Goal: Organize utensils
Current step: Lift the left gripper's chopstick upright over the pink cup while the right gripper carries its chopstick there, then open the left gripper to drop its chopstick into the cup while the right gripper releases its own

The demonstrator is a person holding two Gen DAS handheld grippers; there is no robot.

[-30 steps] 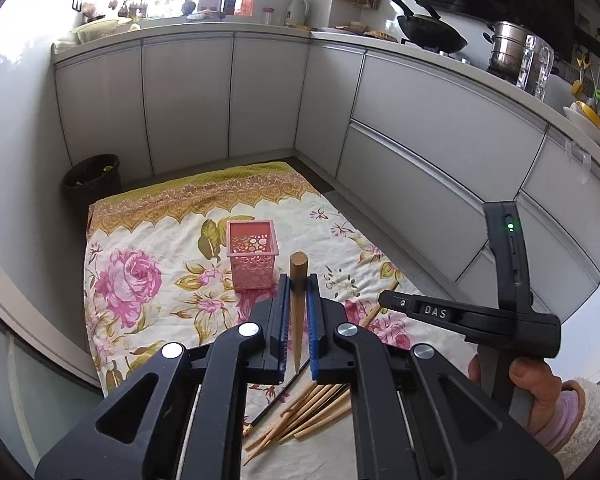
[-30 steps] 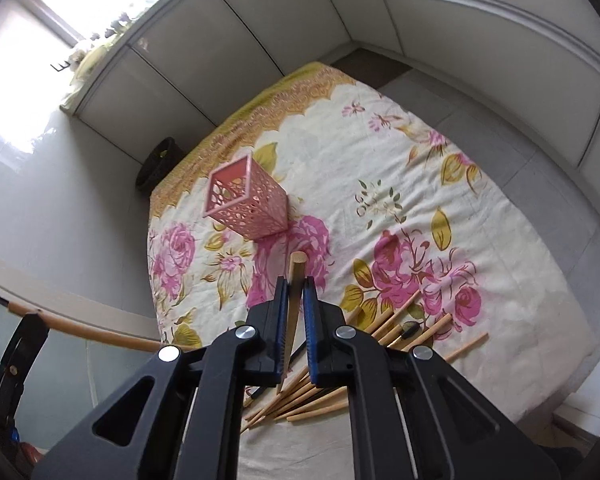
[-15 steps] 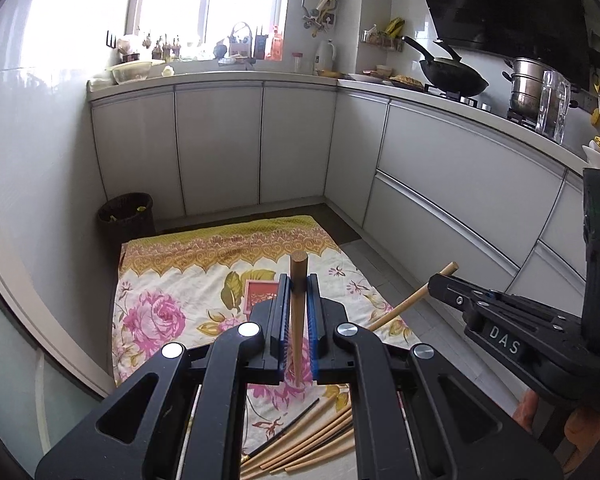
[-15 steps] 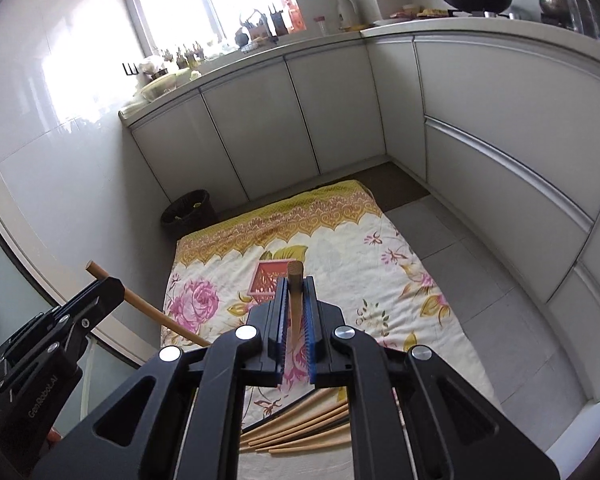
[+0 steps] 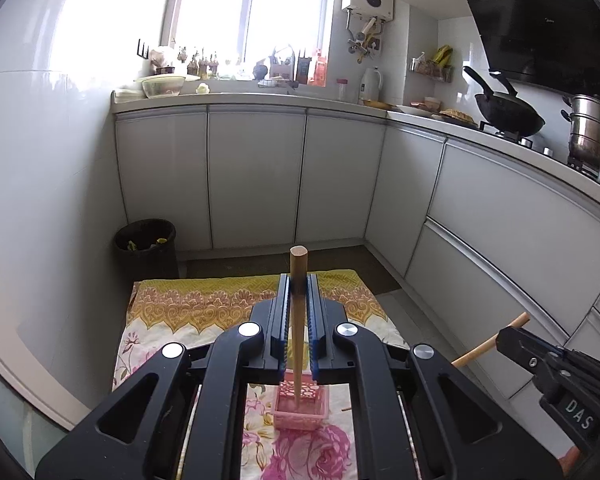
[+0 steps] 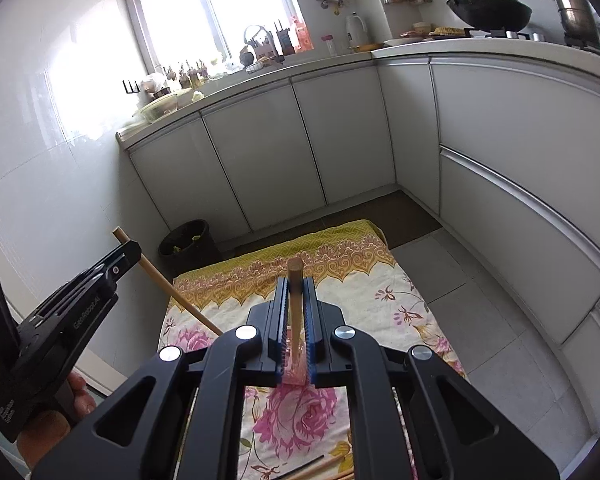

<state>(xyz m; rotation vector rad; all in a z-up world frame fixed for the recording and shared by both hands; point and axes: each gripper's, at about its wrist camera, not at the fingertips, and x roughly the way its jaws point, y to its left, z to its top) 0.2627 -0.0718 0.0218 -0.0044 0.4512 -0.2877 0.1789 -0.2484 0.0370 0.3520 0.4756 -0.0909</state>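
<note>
A wooden chopstick (image 5: 298, 320) is clamped upright in the left gripper (image 5: 299, 300), tip right over the pink basket (image 5: 300, 404) below, while another chopstick (image 6: 295, 312) is pinched in the right gripper (image 6: 296, 300), seemingly also above it.

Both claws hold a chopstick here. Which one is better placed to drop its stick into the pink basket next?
Left, probably. The left claw holds its chopstick with the lower end already over the pink basket opening. The right claw also grips a chopstick, but only a sliver of basket shows below it, so its alignment is unclear.
</note>
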